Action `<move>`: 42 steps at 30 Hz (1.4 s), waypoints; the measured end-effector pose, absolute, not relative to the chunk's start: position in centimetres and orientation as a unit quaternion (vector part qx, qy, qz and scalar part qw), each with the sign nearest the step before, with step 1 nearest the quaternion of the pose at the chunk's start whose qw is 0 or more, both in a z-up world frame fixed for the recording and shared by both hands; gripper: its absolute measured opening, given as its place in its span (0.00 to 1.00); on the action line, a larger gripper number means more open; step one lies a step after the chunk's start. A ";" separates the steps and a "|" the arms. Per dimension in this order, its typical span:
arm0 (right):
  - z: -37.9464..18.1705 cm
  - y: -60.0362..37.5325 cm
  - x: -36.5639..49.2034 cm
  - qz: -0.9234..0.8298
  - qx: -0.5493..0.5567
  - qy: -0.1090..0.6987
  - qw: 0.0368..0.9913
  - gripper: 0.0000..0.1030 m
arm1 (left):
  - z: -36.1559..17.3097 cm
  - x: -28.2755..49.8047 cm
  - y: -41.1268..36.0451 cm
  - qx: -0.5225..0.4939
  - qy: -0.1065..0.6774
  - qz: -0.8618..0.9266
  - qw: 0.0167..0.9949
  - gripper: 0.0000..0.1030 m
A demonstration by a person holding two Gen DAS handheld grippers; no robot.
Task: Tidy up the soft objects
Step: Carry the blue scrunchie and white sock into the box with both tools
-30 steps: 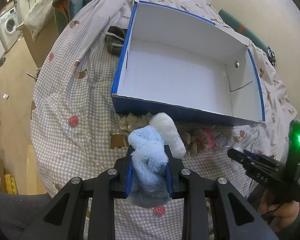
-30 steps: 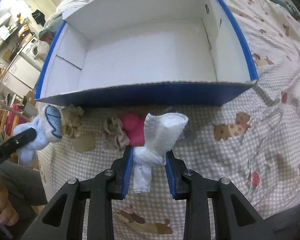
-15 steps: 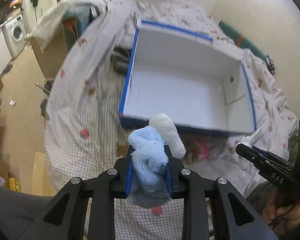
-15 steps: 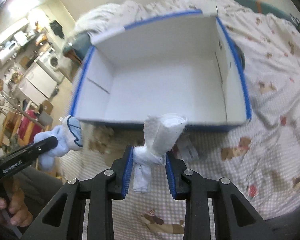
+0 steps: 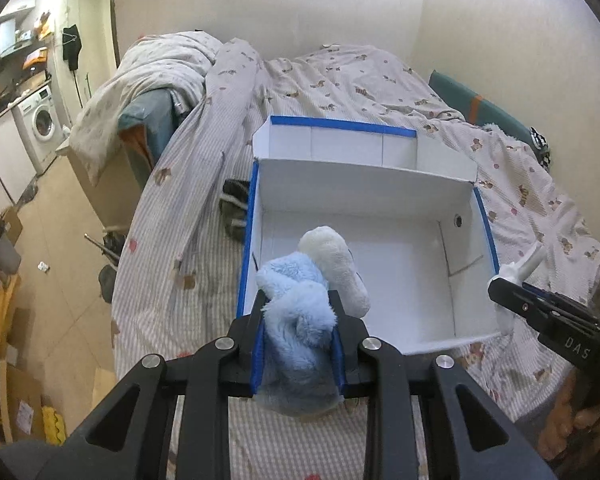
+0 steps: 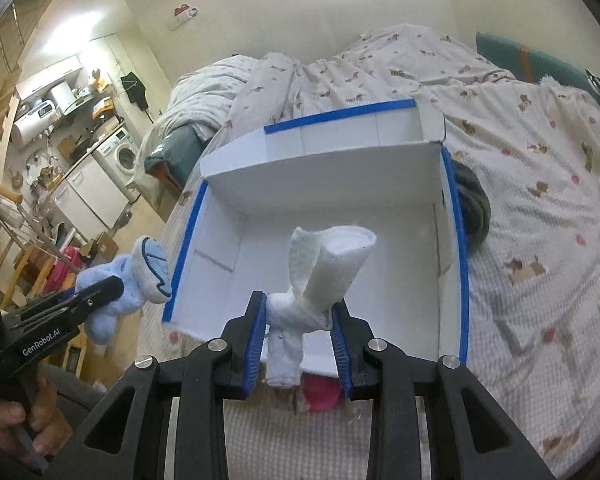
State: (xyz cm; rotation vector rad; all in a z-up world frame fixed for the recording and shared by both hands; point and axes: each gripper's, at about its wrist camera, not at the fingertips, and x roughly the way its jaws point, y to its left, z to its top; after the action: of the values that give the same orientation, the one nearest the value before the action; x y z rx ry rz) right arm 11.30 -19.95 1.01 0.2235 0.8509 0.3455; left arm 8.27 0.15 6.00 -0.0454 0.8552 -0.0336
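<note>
Ahead of and below both pairs of fingers: white box with blue-taped rim, open on the bed, visible floor bare. Between the left gripper fingers: fluffy blue and cream soft toy, pinched narrow, held above the box's near left corner. Between the right gripper fingers: rolled white cloth, clamped, roll sticking up over the box's near wall. Under those fingers, on the bed outside the box: pink soft item.
</note>
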 end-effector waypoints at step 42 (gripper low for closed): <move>-10.5 -19.6 19.7 0.122 0.108 0.544 0.823 0.32 | -7.1 20.7 -5.6 0.051 0.503 0.031 0.862 0.24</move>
State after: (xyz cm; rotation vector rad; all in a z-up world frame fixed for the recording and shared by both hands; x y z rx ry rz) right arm 19.70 -19.59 -10.48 0.2307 1.1572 0.2604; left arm 20.67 -5.59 -7.15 0.1067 1.0550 0.0643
